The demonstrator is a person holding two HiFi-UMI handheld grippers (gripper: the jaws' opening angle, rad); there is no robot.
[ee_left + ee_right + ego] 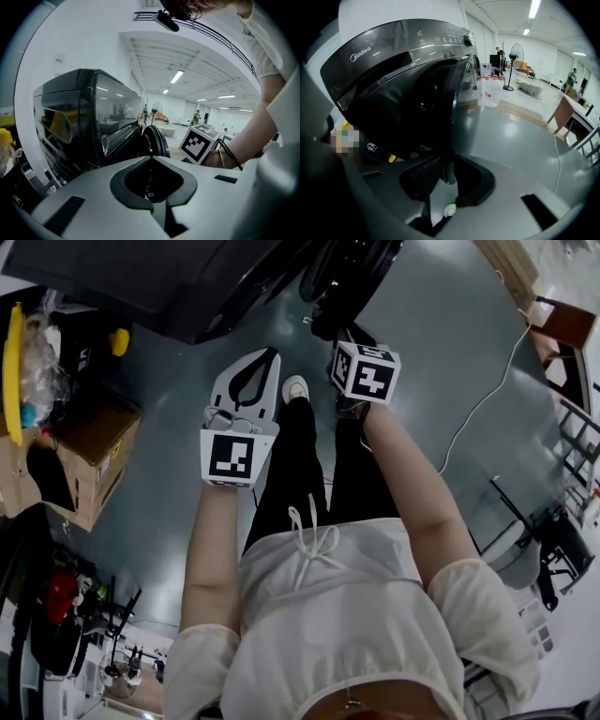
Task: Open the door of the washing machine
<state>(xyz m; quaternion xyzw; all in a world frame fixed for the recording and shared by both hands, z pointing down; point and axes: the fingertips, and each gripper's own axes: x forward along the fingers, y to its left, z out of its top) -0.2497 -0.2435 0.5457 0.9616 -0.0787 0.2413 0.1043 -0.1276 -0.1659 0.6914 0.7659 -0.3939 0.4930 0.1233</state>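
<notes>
The door point(440, 108) of the washing machine point(370, 61) is clamped at its edge by the right gripper point(449, 164) and stands ajar. The left gripper point(151, 159) is closed, nothing held

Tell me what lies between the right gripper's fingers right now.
The edge of the ajar washing machine door stands between the right gripper's fingers, seen in the right gripper view.
</notes>
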